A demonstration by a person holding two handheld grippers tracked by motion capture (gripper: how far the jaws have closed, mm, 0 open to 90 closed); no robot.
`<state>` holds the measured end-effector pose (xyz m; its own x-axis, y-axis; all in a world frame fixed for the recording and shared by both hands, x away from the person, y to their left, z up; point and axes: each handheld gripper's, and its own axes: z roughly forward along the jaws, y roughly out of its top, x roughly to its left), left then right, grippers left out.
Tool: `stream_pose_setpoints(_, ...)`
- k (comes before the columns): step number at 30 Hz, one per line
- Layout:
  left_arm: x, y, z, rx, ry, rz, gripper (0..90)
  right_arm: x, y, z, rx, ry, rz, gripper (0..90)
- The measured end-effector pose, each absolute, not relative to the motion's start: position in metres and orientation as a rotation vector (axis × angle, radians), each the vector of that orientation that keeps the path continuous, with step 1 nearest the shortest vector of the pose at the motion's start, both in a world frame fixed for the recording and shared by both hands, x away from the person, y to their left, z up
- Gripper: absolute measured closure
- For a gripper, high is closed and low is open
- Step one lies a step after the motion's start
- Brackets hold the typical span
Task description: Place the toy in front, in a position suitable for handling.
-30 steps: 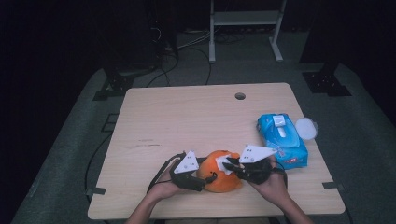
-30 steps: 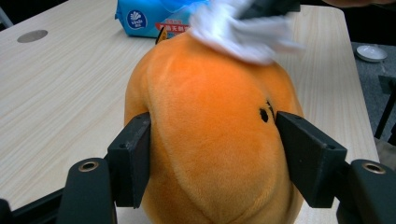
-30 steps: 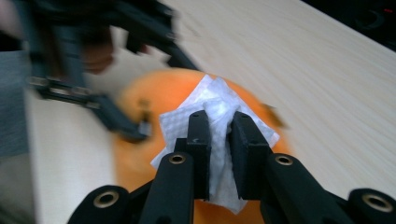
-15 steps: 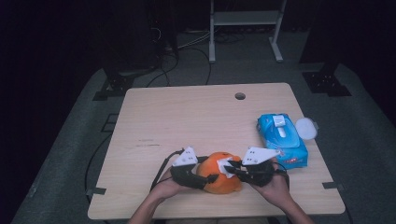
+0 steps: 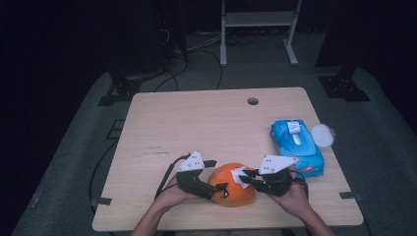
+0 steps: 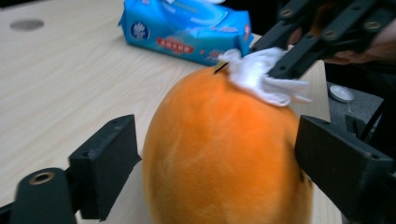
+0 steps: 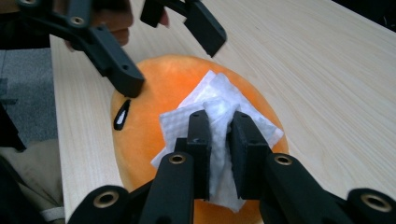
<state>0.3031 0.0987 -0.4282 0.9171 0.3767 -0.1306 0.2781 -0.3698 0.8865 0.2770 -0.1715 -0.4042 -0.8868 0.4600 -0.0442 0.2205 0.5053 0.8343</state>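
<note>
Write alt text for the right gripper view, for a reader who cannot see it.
The right gripper pinches a crumpled white paper wipe against the top of a round orange plush toy on a light wooden table. Beyond the toy, the left gripper straddles it with jaws spread.

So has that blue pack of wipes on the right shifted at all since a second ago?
No. The blue plastic pack of wet wipes lies in the same spot by the wooden table's right edge, at the same angle, with the white round lid beside it.
</note>
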Motion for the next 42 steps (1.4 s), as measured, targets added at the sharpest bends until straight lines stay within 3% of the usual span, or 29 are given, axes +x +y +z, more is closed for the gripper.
stream_pose_setpoints(2, 0.304, 0.098, -0.431, 1.981, 0.471, 0.089, 14.3, 0.277, -0.171, -0.404, 0.565, 2.49, 1.323, 78.0)
stream_pose_setpoints(4, 0.301, 0.095, -0.436, 1.986, 0.448, 0.084, 28.1, 0.277, -0.17, -0.404, 0.571, 2.489, 1.312, 77.9)
stream_pose_setpoints(7, 0.298, 0.093, -0.434, 2.012, 0.43, 0.097, 32.1, 0.276, -0.168, -0.403, 0.58, 2.474, 1.321, 77.9)
stream_pose_setpoints(14, 0.292, 0.094, -0.435, 2.03, 0.41, 0.125, 33.0, 0.268, -0.148, -0.397, 0.517, 2.468, 1.318, 77.9)
stream_pose_setpoints(22, 0.291, 0.091, -0.434, 2.034, 0.392, 0.135, 33.2, 0.284, -0.183, -0.401, 0.684, 2.429, 1.317, 78.0)
stream_pose_setpoints(31, 0.284, 0.086, -0.432, 2.063, 0.345, 0.162, 32.0, 0.271, -0.154, -0.393, 0.563, 2.437, 1.321, 78.1)
stream_pose_setpoints(42, 0.293, 0.096, -0.437, 2.042, 0.396, 0.121, 32.8, 0.285, -0.19, -0.404, 0.711, 2.418, 1.299, 78.2)
